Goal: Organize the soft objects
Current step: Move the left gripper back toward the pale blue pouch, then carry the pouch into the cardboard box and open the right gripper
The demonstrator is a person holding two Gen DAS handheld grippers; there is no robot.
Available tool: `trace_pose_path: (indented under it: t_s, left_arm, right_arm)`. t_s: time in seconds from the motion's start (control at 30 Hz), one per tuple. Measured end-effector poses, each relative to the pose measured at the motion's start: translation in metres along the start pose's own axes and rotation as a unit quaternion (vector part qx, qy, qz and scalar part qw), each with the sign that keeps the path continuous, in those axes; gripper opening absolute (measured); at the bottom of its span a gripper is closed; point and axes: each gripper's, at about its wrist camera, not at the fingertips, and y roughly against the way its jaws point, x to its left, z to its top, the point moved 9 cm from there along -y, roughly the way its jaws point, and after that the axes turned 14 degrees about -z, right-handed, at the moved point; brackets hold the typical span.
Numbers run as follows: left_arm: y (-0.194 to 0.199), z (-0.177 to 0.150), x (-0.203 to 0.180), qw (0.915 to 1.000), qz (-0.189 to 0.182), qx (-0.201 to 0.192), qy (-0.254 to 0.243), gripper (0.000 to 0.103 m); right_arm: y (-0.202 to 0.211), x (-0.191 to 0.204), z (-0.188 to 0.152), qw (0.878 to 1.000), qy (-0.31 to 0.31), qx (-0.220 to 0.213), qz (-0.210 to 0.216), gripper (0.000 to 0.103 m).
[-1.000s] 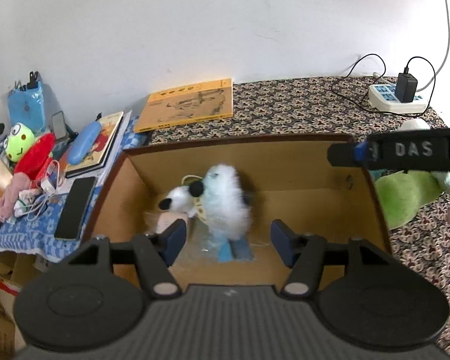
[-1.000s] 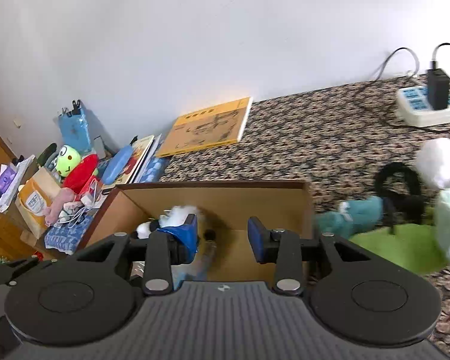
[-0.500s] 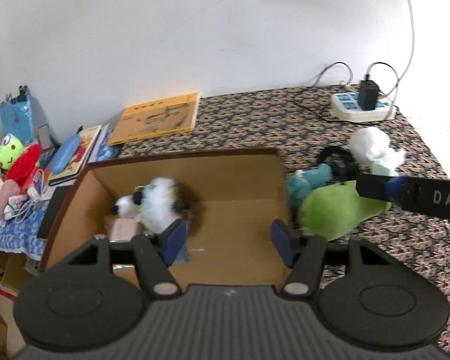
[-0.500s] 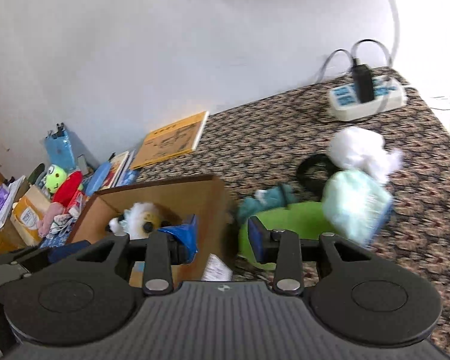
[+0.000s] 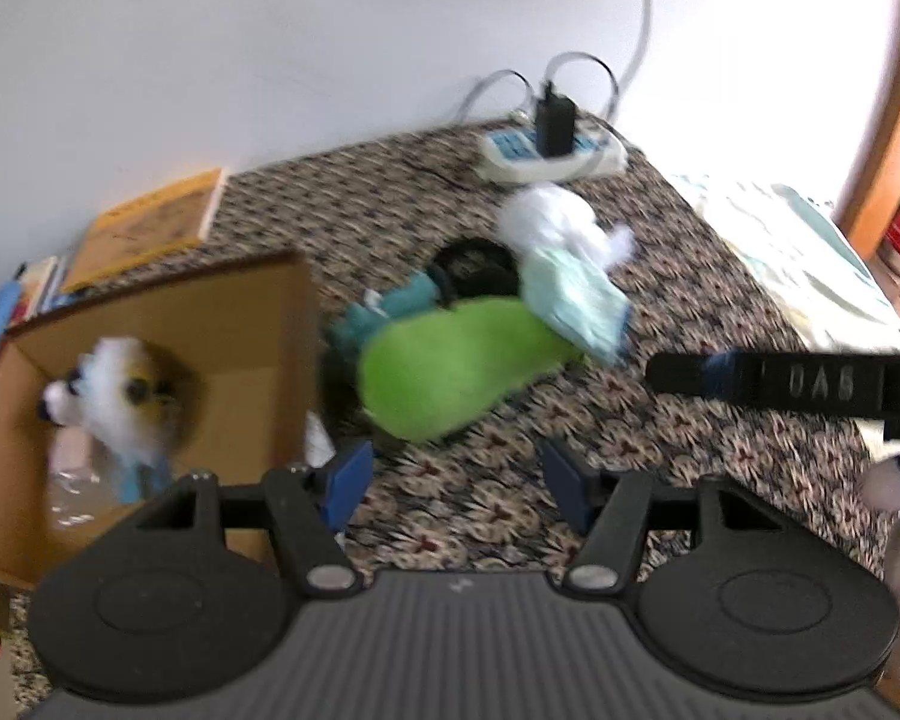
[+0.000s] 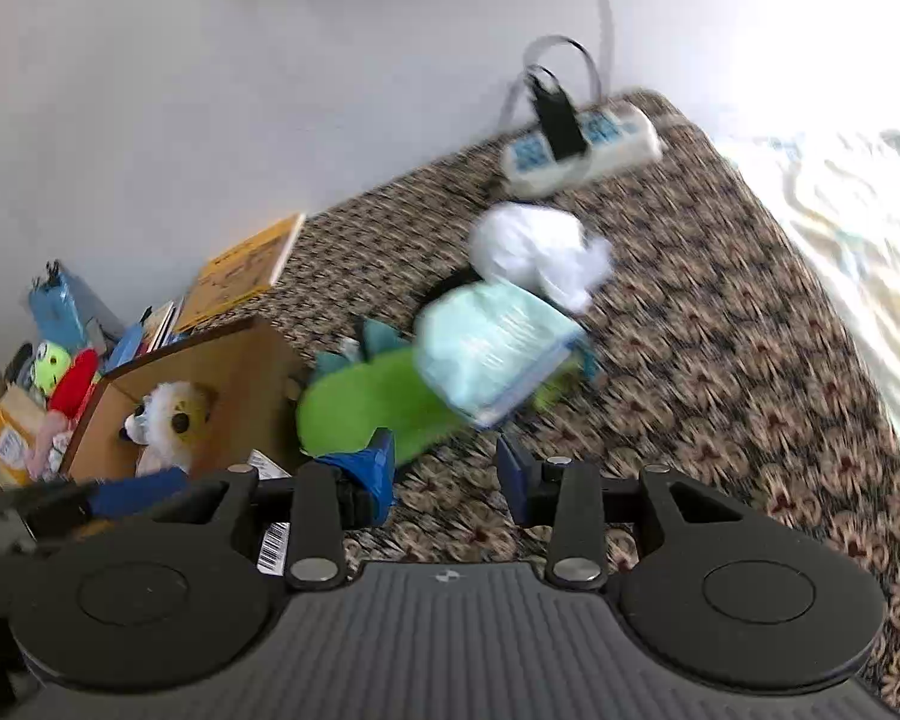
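Two grippers are in your hands, both with jaws apart and nothing between the pads: your left gripper [image 5: 453, 483] and your right gripper [image 6: 447, 471], each above the patterned tabletop [image 6: 720, 360]. A fluffy white plush [image 6: 168, 417] sits inside the cardboard box [image 6: 234, 372] toward the left edge. Just beside the box lie a green plush [image 5: 450, 372], a pale packet [image 6: 492, 348] and a white fluffy item [image 6: 534, 246]. Near the far edge rests a power strip [image 6: 582, 147].

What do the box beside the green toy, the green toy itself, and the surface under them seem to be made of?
Box: plain brown cardboard, matte, with thin folded walls. Green toy: soft plush fabric, likely stuffed; rounded, no shine. Surface: probably a woven or printed patterned cloth; blur hides the weave.
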Motion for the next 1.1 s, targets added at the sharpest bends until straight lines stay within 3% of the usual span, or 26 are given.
trace_pose_path:
  t_s: [0.17,0.27,0.43,0.67,0.77,0.9,1.03,1.1]
  left_arm:
    - [-0.017,-0.009,-0.013,0.9994,-0.035,-0.002,-0.007,0.064]
    - [-0.022,-0.008,-0.016,0.9986,-0.051,-0.007,-0.008,0.064]
    - [-0.029,0.000,-0.017,0.9963,-0.085,-0.012,0.003,0.065]
    - [-0.034,0.025,-0.027,0.9914,-0.125,-0.038,-0.005,0.067]
    - [-0.039,0.032,-0.030,0.9910,-0.127,-0.041,-0.013,0.067]
    - [-0.052,0.039,-0.025,0.9909,-0.128,-0.041,-0.005,0.067]
    - [-0.073,0.043,-0.021,0.9902,-0.136,-0.031,0.004,0.067]
    - [-0.079,0.044,-0.022,0.9894,-0.142,-0.026,0.005,0.043]
  right_arm:
    - [-0.018,-0.023,-0.003,0.999,-0.033,0.022,-0.005,0.021]
    - [-0.033,-0.038,0.001,0.994,-0.097,0.053,0.018,0.022]
    - [-0.061,-0.049,0.018,0.973,-0.201,0.090,0.064,0.023]
    - [-0.108,-0.046,0.033,0.949,-0.274,0.123,0.095,0.023]
    - [-0.122,-0.044,0.029,0.936,-0.296,0.149,0.119,0.017]
    - [-0.115,-0.039,0.032,0.945,-0.269,0.119,0.143,0.001]
    - [-0.103,-0.036,0.032,0.953,-0.233,0.102,0.165,0.000]
    - [-0.096,-0.033,0.031,0.959,-0.209,0.095,0.166,0.000]
